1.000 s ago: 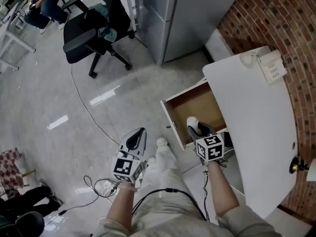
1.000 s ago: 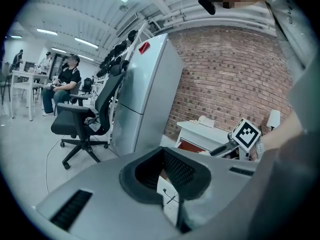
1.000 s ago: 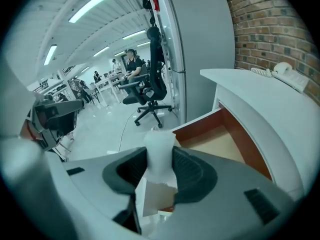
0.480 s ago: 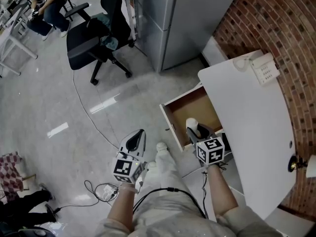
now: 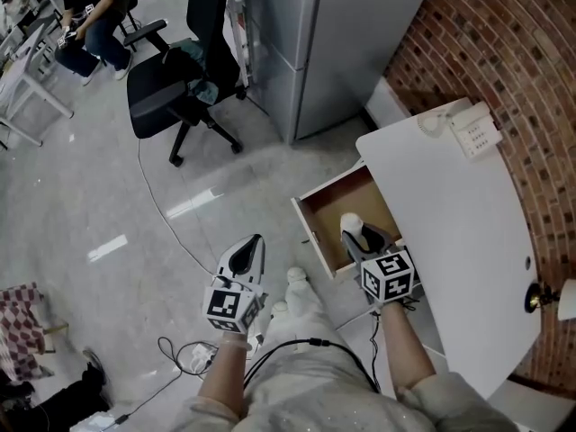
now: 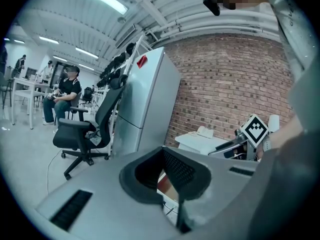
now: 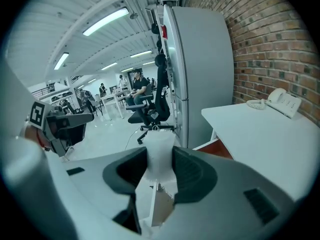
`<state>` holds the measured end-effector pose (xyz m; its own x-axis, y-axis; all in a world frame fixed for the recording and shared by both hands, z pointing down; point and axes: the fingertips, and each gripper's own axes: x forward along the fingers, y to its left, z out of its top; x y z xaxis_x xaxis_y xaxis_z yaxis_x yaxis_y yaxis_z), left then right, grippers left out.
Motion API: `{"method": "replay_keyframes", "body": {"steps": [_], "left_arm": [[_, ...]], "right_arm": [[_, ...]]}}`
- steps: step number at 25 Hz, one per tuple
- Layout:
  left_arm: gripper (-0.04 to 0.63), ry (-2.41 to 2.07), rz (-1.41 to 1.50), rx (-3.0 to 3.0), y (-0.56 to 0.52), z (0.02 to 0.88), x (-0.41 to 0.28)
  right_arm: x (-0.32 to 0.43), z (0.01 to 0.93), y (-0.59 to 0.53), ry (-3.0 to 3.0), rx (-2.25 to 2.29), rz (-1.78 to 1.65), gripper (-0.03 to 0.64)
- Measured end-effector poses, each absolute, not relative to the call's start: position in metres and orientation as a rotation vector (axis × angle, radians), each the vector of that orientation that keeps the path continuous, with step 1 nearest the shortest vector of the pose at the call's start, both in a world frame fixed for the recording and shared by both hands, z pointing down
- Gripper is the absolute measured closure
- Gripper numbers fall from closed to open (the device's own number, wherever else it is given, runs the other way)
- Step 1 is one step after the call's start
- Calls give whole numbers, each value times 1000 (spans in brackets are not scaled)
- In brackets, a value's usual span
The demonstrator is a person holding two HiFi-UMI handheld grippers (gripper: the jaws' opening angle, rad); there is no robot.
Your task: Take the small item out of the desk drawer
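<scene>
- Brick walling is backing a white counter [image 5: 468,214]; its drawer [image 5: 342,201] is standing open under the left edge.
- Right tongs [image 5: 362,238] are clamping the small white item [image 7: 159,156], raised over the drawer's near end.
- Left tongs [image 5: 245,257] are hanging closed and empty above the floor.
- Likely risk: a loosening squeeze or a knock against the counter edge dropping the item back inside.

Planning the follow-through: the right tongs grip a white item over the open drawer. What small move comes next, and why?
Probably lift the right tongs clear and toward the desk top: the white item is clamped between them but hangs over the open drawer, so it isn't out yet.
</scene>
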<state>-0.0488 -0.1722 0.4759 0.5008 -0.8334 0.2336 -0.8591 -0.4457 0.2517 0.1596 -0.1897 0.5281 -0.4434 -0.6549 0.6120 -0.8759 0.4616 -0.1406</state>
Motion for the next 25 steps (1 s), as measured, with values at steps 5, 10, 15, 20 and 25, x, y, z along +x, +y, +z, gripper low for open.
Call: {"method": "replay_keyframes", "body": {"steps": [5,10,15,20,25], "left_arm": [[597,-1432,86,2428,-174,463,-50],[597,-1455,74,2441,-177,451,-54],[597,-1486,54,2450,-178,436,-62],[597,-1526,26,2453,-182,421,-71],[597,-1575,-10,2452,-187,405,-83]], "right_arm": [[158,509,-193,-2273,1293,586,453],[152,490,-198,-2313,1298,539,453],[147,472,-199,-2350,1315,514,453],[141,451,-202,-2393,1330,477,453],[137,432,-208,-2430,1338,432,453]]}}
